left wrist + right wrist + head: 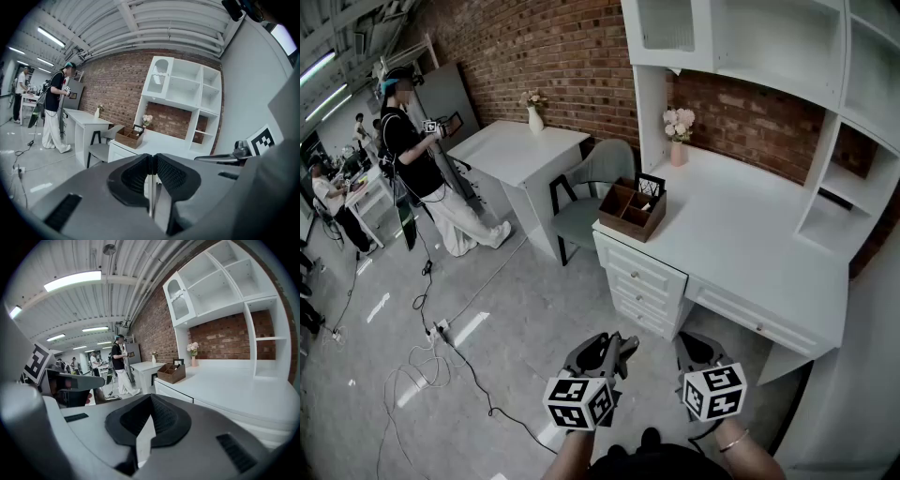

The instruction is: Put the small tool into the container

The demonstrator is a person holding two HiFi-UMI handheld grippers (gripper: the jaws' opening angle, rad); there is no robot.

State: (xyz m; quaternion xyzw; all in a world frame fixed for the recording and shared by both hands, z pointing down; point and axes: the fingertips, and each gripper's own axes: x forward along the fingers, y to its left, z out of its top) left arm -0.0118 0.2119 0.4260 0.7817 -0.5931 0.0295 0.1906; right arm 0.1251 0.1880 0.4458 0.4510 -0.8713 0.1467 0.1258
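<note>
A brown wooden container [631, 208] with several compartments stands on the left end of the white desk [741, 244]; a black frame-like item [650, 187] rises at its back. I cannot make out a small tool anywhere. My left gripper [614, 343] and right gripper [692, 343] hang low over the floor in front of the desk, well short of the container. Both are shut with nothing between the jaws. The container shows far off past the left gripper [151, 159] as a small box [130, 137], and past the right gripper [150, 399] the container [171, 372] sits on the desk corner.
The desk has drawers [642, 281] under its left end and a white shelf unit [769, 47] above. A pink vase of flowers [678, 141] stands near the wall. A grey chair [598, 178], a second white table [520, 145], a person [412, 159] and floor cables [431, 352] lie to the left.
</note>
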